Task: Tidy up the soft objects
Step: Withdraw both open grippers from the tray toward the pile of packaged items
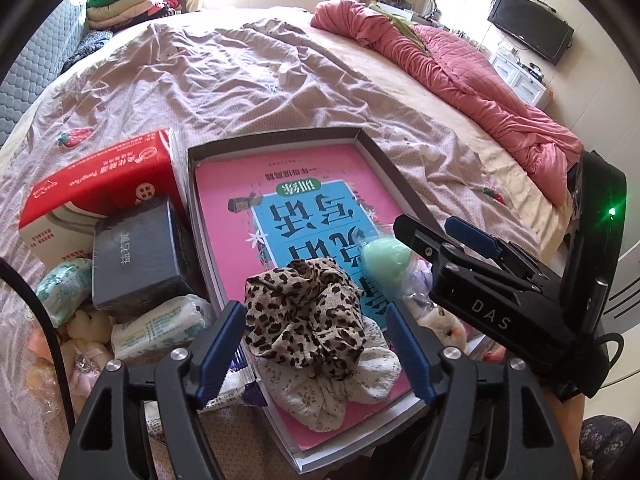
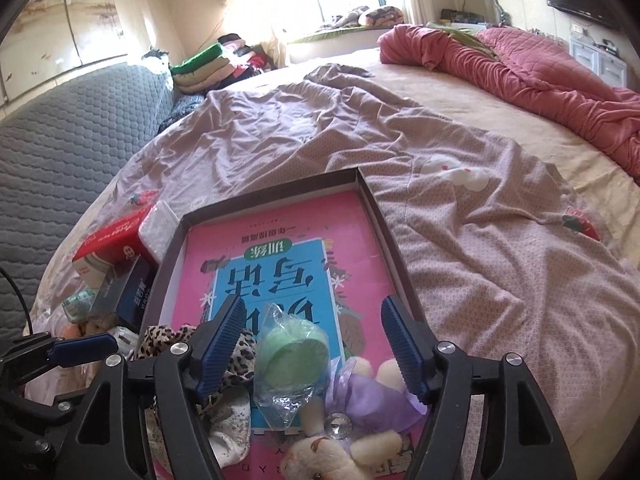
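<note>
Tissue box [image 1: 100, 188], red, far left on the bed [image 1: 280, 72], dark box [image 1: 140, 256] leaning against its front. Below these, wrapped packs [image 1: 160, 330] and a small plush [image 1: 86, 332] jumbled on the sheet. Next rightward, shallow tray [image 1: 372, 144] with a pink book [image 1: 320, 184] lying flat inside.

Left gripper [image 1: 316, 348] above the tray's near end, jaws spread wide, pads clear of the cloth. Between them, loose and not gripped: leopard scrunchie [image 1: 304, 316] heaped on a white floral scrunchie [image 1: 320, 388], both resting on the book.

Further right, green sponge [image 2: 294, 352] in clear wrap, lying on the book, sitting between the fingers of the right gripper [image 2: 316, 348]. Jaws there likewise wide apart, nothing clamped, pads off the wrap on both sides. Just right of the sponge, purple-dressed bear [image 2: 372, 396]; below it, a pale bear [image 2: 340, 460] at the tray's near edge. Far right, pink quilt [image 1: 460, 64] bunched along the bed's edge.
</note>
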{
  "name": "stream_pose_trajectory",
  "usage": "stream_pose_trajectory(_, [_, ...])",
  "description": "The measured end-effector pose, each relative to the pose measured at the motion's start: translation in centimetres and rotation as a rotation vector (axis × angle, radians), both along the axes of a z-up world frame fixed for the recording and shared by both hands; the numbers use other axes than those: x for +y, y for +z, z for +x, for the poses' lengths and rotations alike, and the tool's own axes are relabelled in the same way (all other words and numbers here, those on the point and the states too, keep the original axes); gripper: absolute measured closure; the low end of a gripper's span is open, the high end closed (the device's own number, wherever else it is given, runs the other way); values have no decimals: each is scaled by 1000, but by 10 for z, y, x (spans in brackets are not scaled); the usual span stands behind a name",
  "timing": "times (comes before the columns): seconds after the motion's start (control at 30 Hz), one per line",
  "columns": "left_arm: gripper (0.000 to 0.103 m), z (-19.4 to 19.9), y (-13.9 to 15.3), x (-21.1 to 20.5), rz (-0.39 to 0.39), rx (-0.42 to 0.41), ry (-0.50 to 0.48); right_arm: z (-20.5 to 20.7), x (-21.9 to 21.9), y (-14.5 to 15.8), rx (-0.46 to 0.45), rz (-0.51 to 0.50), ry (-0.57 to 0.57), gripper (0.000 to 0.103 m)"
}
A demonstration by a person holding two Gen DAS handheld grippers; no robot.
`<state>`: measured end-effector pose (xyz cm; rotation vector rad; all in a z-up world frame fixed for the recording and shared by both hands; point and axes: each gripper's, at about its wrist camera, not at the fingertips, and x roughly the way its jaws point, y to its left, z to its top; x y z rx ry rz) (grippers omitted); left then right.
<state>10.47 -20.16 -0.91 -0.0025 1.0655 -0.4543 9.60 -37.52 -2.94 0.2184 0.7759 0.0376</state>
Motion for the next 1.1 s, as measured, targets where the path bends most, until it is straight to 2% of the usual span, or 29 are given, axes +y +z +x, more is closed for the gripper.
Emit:
stream_pose_trajectory(0.67, [23, -17, 24, 18, 33, -66, 53, -20, 9, 22, -120, -48, 14, 22])
stream_pose_trajectory(0.97, [23, -25, 30, 33, 36, -82, 80, -43, 23, 52, -239, -79, 7, 21])
stream_pose_trajectory(1.1, [23, -30, 38, 38, 52, -116, 93, -52, 29, 64, -287, -99, -7, 21])
